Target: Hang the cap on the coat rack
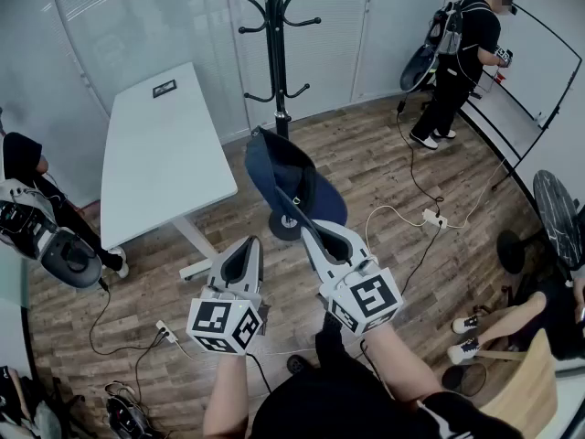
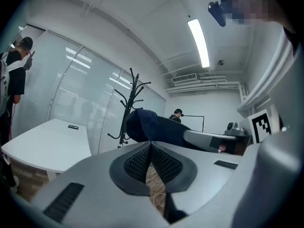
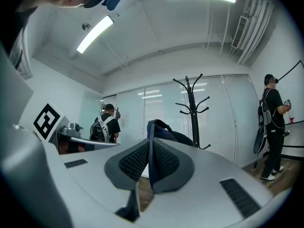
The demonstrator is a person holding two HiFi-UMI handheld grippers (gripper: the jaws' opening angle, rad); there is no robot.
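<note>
while the left claw [image 1: 249,245] sits clenched and empty, the right claw [image 1: 306,225] pinches the navy cap [image 1: 274,167].

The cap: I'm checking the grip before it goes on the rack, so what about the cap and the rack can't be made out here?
- Coat rack top: cut off by the head view's upper edge.
- Rack base: head view, mostly behind the cap.
- Gripped part of the cap: right gripper view, pinched out of sight between the shut jaws of the right gripper.
- Cap's front: too little of it shows in any view to tell.
</note>
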